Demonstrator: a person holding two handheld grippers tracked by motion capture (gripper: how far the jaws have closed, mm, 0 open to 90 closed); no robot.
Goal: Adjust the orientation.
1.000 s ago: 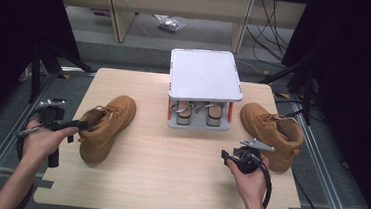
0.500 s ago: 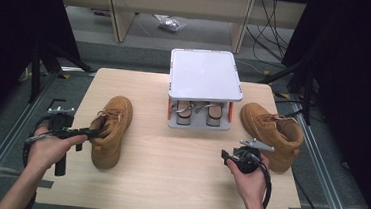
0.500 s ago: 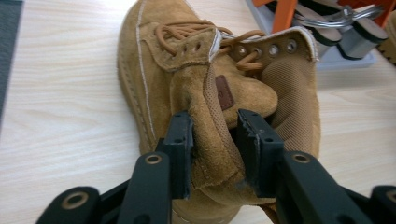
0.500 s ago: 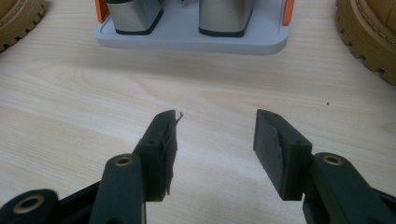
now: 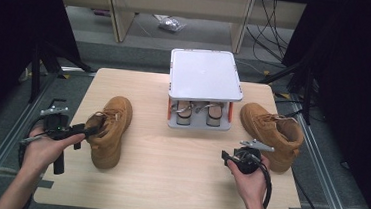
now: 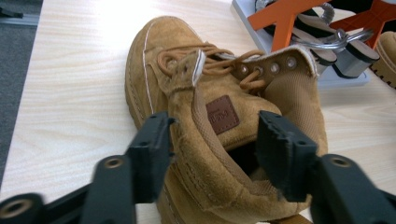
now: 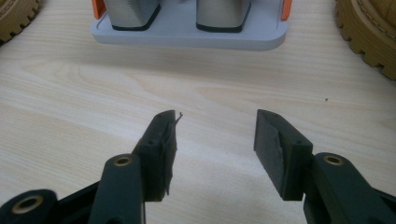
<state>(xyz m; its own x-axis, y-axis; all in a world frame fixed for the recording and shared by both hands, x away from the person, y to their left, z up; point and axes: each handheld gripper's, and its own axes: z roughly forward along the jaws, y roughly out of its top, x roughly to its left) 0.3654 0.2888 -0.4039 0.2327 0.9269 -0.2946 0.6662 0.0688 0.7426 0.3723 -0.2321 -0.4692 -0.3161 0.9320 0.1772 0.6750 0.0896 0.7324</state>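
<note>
A tan lace-up boot (image 5: 109, 128) stands on the left of the table, toe pointing away. My left gripper (image 5: 88, 129) is at its ankle opening. In the left gripper view the jaws have just been opening and now stand wide (image 6: 212, 126). The boot's (image 6: 219, 84) collar wall lies between them, and the right pad hangs free over the opening. The second tan boot (image 5: 271, 134) stands at the right. My right gripper (image 5: 229, 155) hovers beside it, low over bare wood, open (image 7: 215, 123) with nothing between its jaws.
A grey shoe rack with a white top (image 5: 206, 76) and orange braces stands at the back middle, with a pair of heeled shoes (image 5: 184, 109) inside. Its base (image 7: 187, 35) lies ahead of my right gripper. The wooden table (image 5: 168, 173) ends just before the person's forearms.
The left boot has swung from slanting right to pointing straight away. The left jaws have opened off its collar and the left hand has shifted slightly. The right hand has kept still.
</note>
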